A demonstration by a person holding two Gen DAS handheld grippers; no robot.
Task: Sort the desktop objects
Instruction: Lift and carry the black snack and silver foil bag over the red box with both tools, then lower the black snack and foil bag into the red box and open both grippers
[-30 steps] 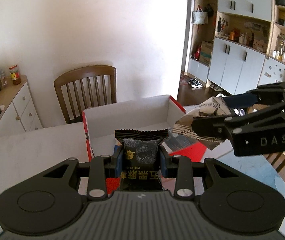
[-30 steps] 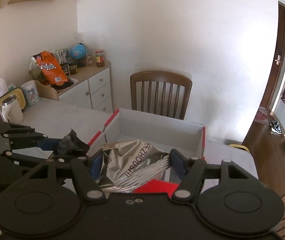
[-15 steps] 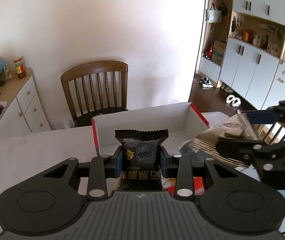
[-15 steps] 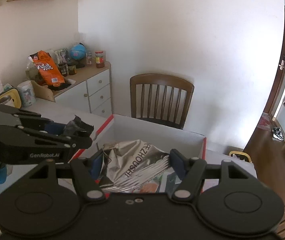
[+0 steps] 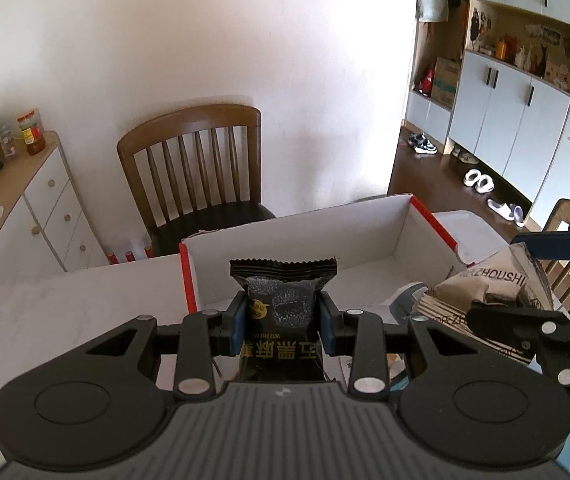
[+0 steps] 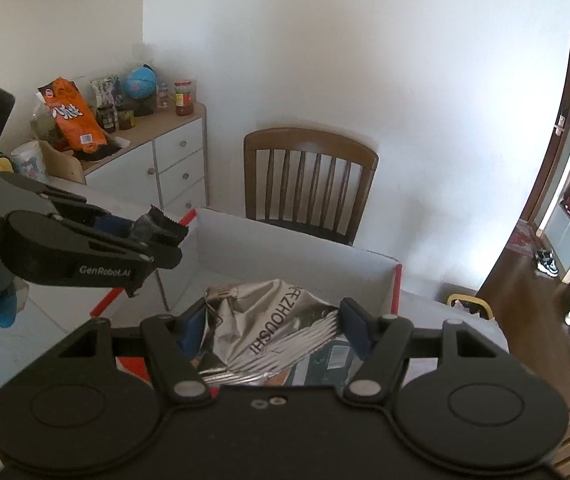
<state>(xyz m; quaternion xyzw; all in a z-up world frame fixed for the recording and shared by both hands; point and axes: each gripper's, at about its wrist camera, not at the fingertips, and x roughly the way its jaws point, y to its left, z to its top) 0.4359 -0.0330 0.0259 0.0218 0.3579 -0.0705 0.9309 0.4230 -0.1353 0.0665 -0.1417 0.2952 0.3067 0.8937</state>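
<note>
- Here we clamp a black sesame snack packet (image 5: pixel 283 300) in our left gripper (image 5: pixel 283 322)
- Our right gripper (image 6: pixel 275 326) pinches a crumpled silver foil bag (image 6: pixel 269 320) over the red-edged white box (image 6: pixel 297 248)

Bright daylight from right, sharp focus, strong fisheye bending, dark corners.

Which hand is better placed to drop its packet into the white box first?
Right, probably. The right gripper holds the silver bag already over the white box; the left gripper with the black packet looks just short of its near wall.
</note>
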